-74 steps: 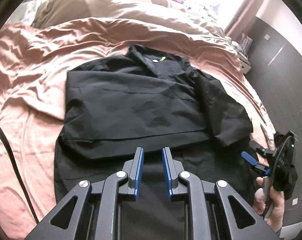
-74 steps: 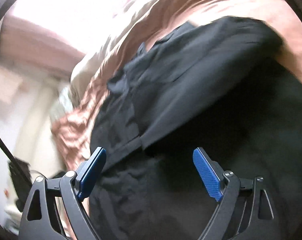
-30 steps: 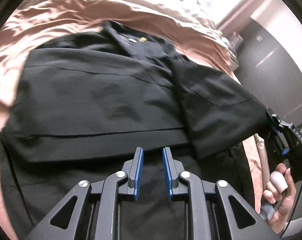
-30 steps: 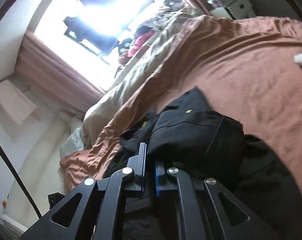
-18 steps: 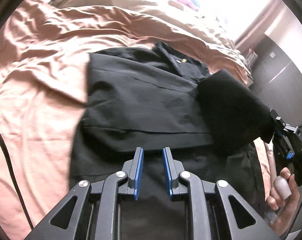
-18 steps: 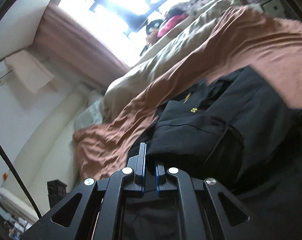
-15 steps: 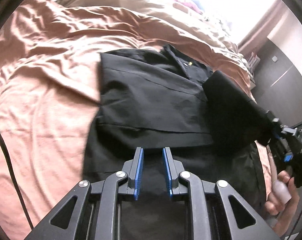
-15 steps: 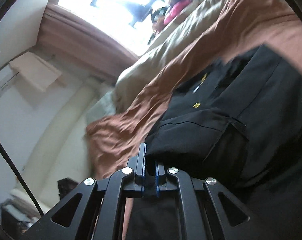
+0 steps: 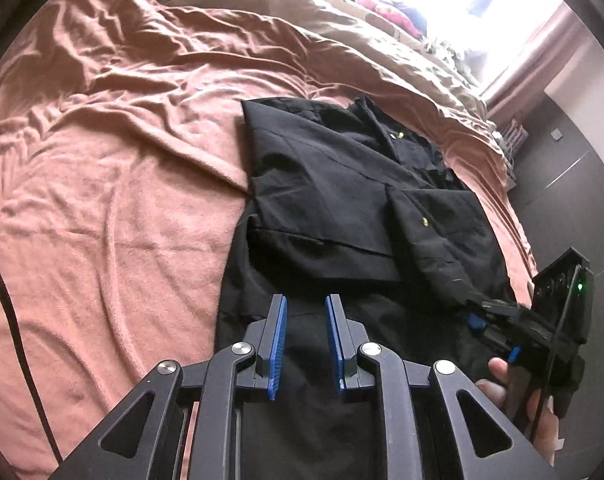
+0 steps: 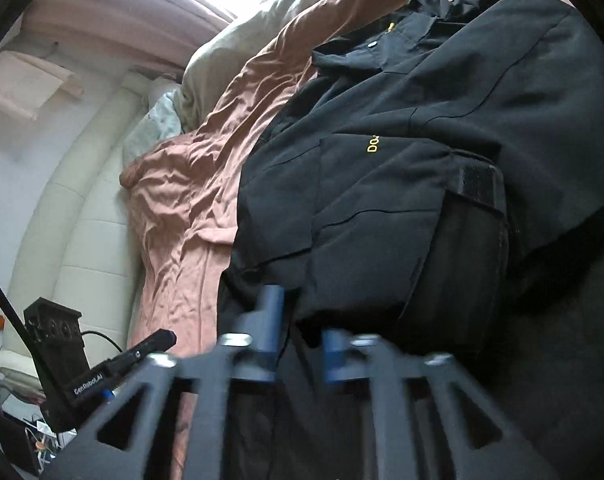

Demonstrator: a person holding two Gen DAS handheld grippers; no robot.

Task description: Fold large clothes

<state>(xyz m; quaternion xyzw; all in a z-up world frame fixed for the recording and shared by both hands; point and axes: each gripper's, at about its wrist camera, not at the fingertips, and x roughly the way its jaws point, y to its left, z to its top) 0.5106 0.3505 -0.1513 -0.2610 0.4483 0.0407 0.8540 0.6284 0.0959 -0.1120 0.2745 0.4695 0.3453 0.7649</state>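
A black jacket (image 9: 333,200) lies on the bed, collar at the far end, with its left side folded in. Its right sleeve (image 9: 433,224) now lies folded across the front, the cuff pointing toward me. My left gripper (image 9: 305,312) hovers over the jacket's lower part, its jaws a narrow gap apart with nothing between them. My right gripper (image 10: 302,320) is blurred and its jaws are opening. The sleeve (image 10: 381,208) lies just ahead of the jaws and the pads do not press on it. In the left wrist view the right gripper (image 9: 493,336) sits at the cuff's tip.
A rumpled pink-brown blanket (image 9: 122,200) covers the bed, with a beige duvet (image 9: 341,20) beyond it. A cream padded headboard (image 10: 82,220) stands on the left. A dark wall (image 9: 573,168) runs along the right. A hand (image 9: 501,384) holds the right gripper. A black cable (image 9: 14,320) hangs at left.
The right gripper, shut on the sleeve before, carried it across onto the jacket's front and parted its jaws, letting it go. The left gripper moved across above the hem, jaws unchanged.
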